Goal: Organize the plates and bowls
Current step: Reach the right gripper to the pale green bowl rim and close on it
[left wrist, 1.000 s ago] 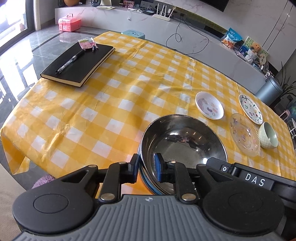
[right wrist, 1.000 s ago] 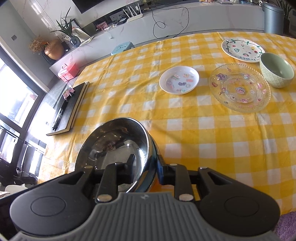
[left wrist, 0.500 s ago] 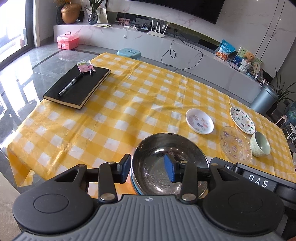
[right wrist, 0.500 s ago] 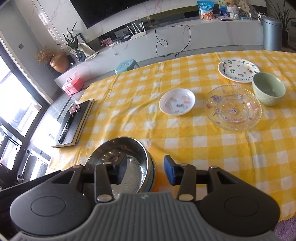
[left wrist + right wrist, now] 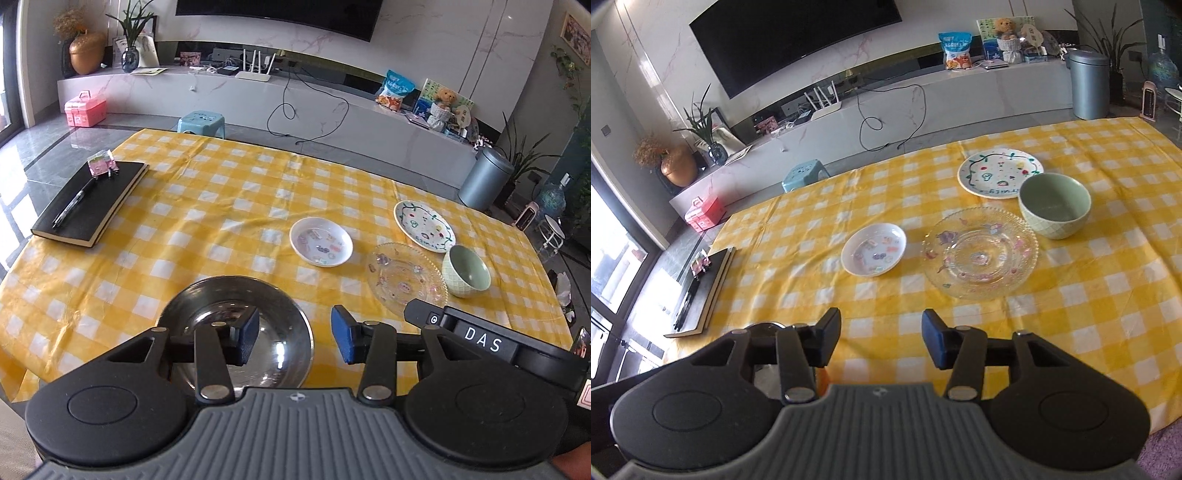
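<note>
A steel bowl [image 5: 236, 314] sits on the yellow checked table near its front edge; only its rim shows in the right wrist view [image 5: 764, 326]. My left gripper [image 5: 293, 338] is open and empty, raised above the bowl's right side. My right gripper [image 5: 881, 339] is open and empty, above the table to the right of the bowl. Farther right lie a small white dish [image 5: 320, 246] [image 5: 873, 249], a clear glass plate [image 5: 405, 275] [image 5: 980, 252], a green bowl [image 5: 466, 271] [image 5: 1054, 205] and a painted white plate [image 5: 424, 226] [image 5: 1000, 172].
A black notebook [image 5: 90, 201] with a pen lies at the table's left side, also in the right wrist view [image 5: 701, 291]. The right gripper's body [image 5: 480, 341] shows at the lower right of the left wrist view. Beyond the table stand a blue stool [image 5: 201, 122] and a grey bin [image 5: 484, 178].
Both grippers let go of the steel bowl, opened wide and drew back and up. The bowl stays on the table near the front edge.
</note>
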Demonstrator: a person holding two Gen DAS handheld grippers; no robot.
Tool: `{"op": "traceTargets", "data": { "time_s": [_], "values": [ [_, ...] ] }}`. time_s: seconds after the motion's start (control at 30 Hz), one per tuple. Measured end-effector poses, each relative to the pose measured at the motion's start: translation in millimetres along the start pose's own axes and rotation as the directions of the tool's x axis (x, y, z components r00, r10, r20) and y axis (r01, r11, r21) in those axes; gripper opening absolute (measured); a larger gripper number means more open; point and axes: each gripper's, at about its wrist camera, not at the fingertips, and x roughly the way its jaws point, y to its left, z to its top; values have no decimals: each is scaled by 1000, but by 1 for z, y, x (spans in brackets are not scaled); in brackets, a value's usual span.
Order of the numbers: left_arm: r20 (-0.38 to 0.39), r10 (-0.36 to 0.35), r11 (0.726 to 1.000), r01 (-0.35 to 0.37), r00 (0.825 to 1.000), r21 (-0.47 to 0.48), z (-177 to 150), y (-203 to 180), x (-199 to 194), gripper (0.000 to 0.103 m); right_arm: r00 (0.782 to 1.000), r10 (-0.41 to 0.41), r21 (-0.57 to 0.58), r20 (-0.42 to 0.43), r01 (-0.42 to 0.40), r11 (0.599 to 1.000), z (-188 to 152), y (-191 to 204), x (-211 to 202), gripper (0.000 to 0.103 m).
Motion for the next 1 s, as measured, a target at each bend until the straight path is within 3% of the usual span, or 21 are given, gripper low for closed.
{"op": "traceTargets", "data": {
  "time_s": [0.3,0.63,1.0],
  "values": [
    [-34,-34,994,38,999,100,3,-50,25,52,995,-84,28,48,83,996,12,-41,1,56],
    [-58,-55,984,64,997,165,14,-95,59,57,980,-187,69,67,183,981,36,-99,14,57],
    [-43,-114,977,120,992,178,38,-143,99,58,961,-258,51,101,254,966,84,-138,33,57]
  ]
}}
